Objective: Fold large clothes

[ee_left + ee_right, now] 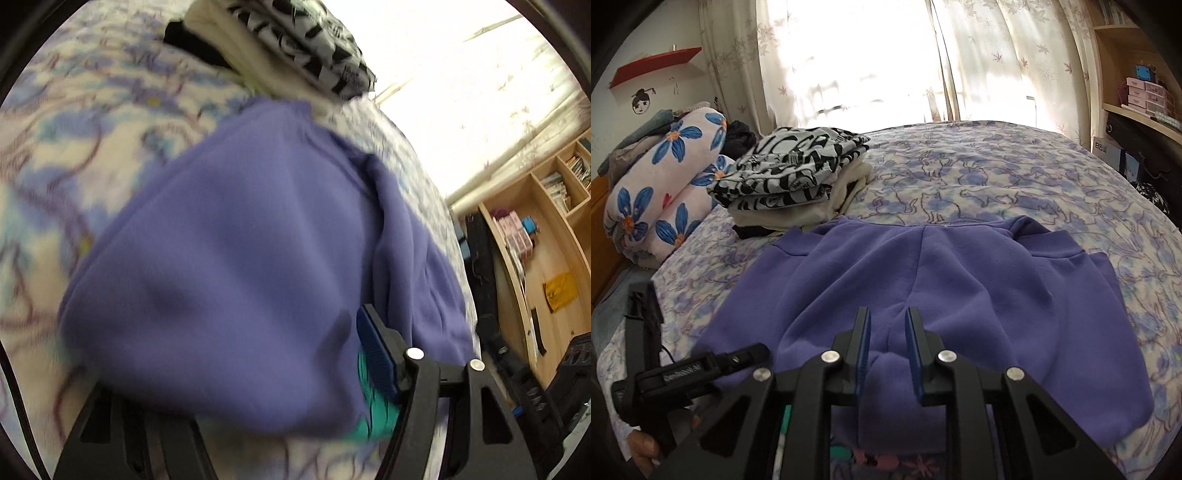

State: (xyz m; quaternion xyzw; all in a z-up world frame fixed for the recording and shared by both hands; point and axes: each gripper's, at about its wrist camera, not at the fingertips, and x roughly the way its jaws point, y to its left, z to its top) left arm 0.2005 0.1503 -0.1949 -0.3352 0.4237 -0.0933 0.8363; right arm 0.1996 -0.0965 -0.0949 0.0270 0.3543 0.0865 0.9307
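A large purple sweatshirt (923, 280) lies spread on the patterned bedspread (997, 173), its hem at the far side and sleeves folded inward. My right gripper (886, 332) sits low over its near edge, its blue pads a little apart with a bunched fold of purple cloth between them. In the blurred left wrist view the sweatshirt (236, 258) fills the middle and drapes over the left gripper. Only the right blue pad (373, 354) shows, against the cloth, with teal fabric (373, 417) beneath. The left gripper also shows at the left edge of the right wrist view (738, 360).
A stack of folded clothes topped by a black-and-white patterned garment (790, 173) sits at the far left of the bed, also in the left wrist view (314, 48). A rolled floral blanket (665, 184) lies beside it. Wooden shelves (535, 229) stand right of the bed. Curtains (886, 55) hang behind.
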